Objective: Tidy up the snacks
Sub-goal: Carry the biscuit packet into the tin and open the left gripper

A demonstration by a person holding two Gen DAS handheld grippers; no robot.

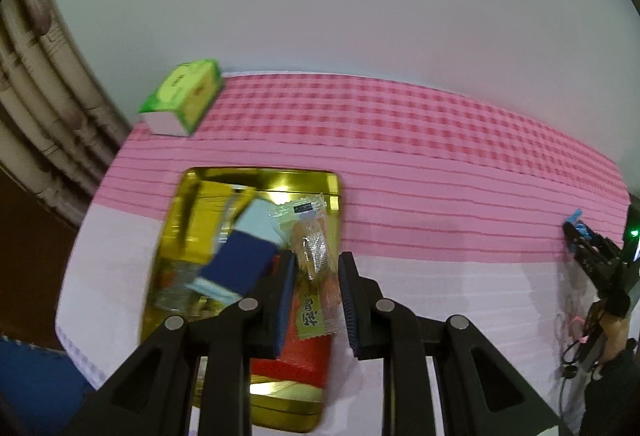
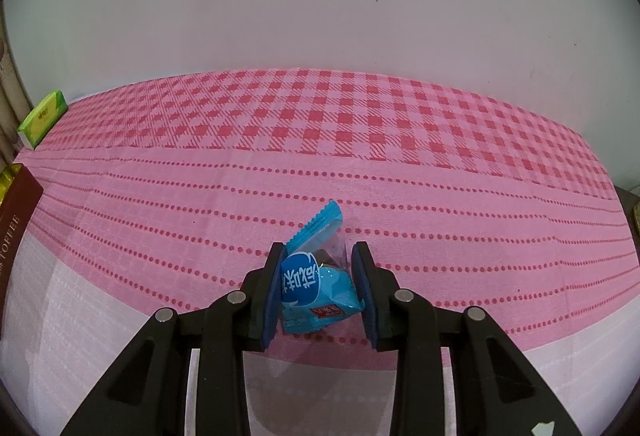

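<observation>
My left gripper (image 1: 316, 258) is shut on a clear snack packet (image 1: 310, 232) with orange contents and a green label. It hangs over the near right part of an open gold tin (image 1: 256, 171). Inside the tin lie a dark blue and pale blue box (image 1: 244, 260), a red packet (image 1: 304, 360) and other blurred wrappers. My right gripper (image 2: 319, 248) is shut on a bright blue snack packet (image 2: 316, 288) just above the pink cloth (image 2: 320, 163). The left wrist view shows that right gripper (image 1: 576, 232) far off at the right edge.
A green box (image 1: 184, 95) stands at the cloth's far left corner, also the green box (image 2: 40, 117) in the right wrist view. A brown box marked TOFFEE (image 2: 16, 207) sits at that view's left edge. A white wall backs the table.
</observation>
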